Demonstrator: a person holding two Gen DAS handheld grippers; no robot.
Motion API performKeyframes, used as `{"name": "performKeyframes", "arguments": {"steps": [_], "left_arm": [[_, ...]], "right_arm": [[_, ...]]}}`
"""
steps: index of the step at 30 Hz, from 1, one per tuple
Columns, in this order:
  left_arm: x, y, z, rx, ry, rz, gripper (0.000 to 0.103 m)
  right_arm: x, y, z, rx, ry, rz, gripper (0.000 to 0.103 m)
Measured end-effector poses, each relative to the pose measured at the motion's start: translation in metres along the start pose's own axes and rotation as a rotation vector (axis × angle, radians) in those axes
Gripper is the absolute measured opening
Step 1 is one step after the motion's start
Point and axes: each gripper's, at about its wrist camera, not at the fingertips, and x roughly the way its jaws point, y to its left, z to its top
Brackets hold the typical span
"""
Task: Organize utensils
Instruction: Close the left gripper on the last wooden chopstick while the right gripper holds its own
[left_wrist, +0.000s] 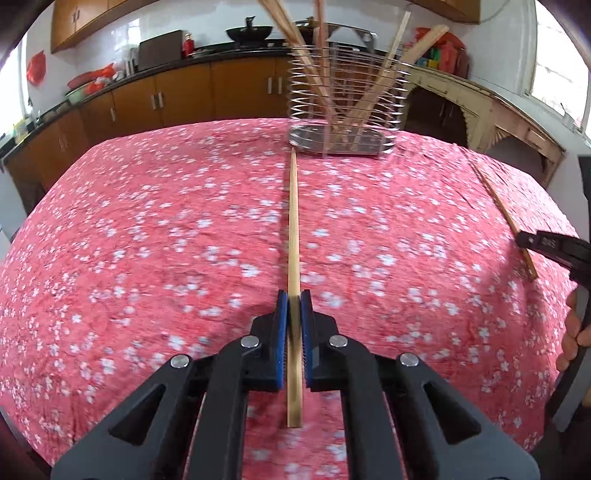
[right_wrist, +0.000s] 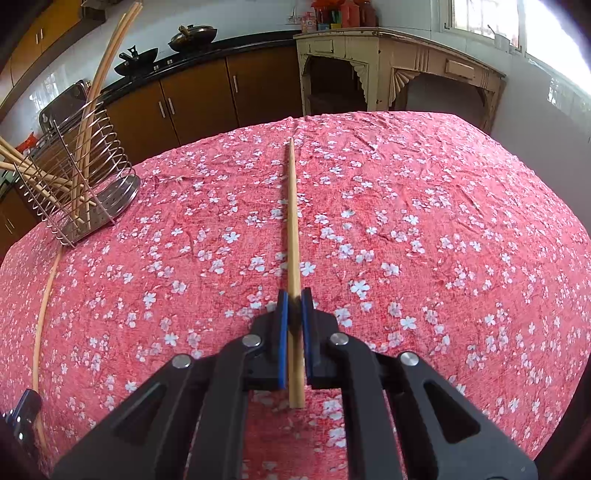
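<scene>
My left gripper (left_wrist: 294, 297) is shut on a pale wooden chopstick (left_wrist: 293, 221) that points straight ahead toward a wire utensil holder (left_wrist: 347, 99) holding several chopsticks. My right gripper (right_wrist: 294, 297) is shut on a second chopstick (right_wrist: 291, 206), which runs forward over the pink floral tablecloth (right_wrist: 424, 221). In the right wrist view the wire utensil holder (right_wrist: 74, 177) stands at the far left, and the left gripper (right_wrist: 22, 410) shows at the lower left with its chopstick (right_wrist: 44, 314). The right gripper (left_wrist: 535, 242) and its chopstick (left_wrist: 498, 206) appear at the right edge of the left wrist view.
A person's hand (left_wrist: 576, 332) grips the right tool's handle. Behind the table are brown kitchen cabinets (left_wrist: 184, 96), a counter with a wok (left_wrist: 249, 33) and a cream wooden sideboard (right_wrist: 399, 66). The tablecloth (left_wrist: 147, 240) is wrinkled.
</scene>
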Motion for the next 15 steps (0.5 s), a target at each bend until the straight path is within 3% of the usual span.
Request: {"name": "performKeyframes", "arguments": {"steps": [4,8,15], "left_arm": [[0.005,0.028,0.009,-0.028,0.010,0.034,0.007],[0.014,0.052,0.020,-0.065,0.034,0.010,0.007],[0.016,0.055,0.025,-0.048,0.040,-0.016,0.007]], "right_arm": [[0.000,0.000,0.000,0.005,0.000,0.003,0.008],[0.001,-0.001,0.000,0.002,0.001,0.000,0.008],[0.000,0.000,-0.001,0.001,0.002,-0.003,0.008]]}}
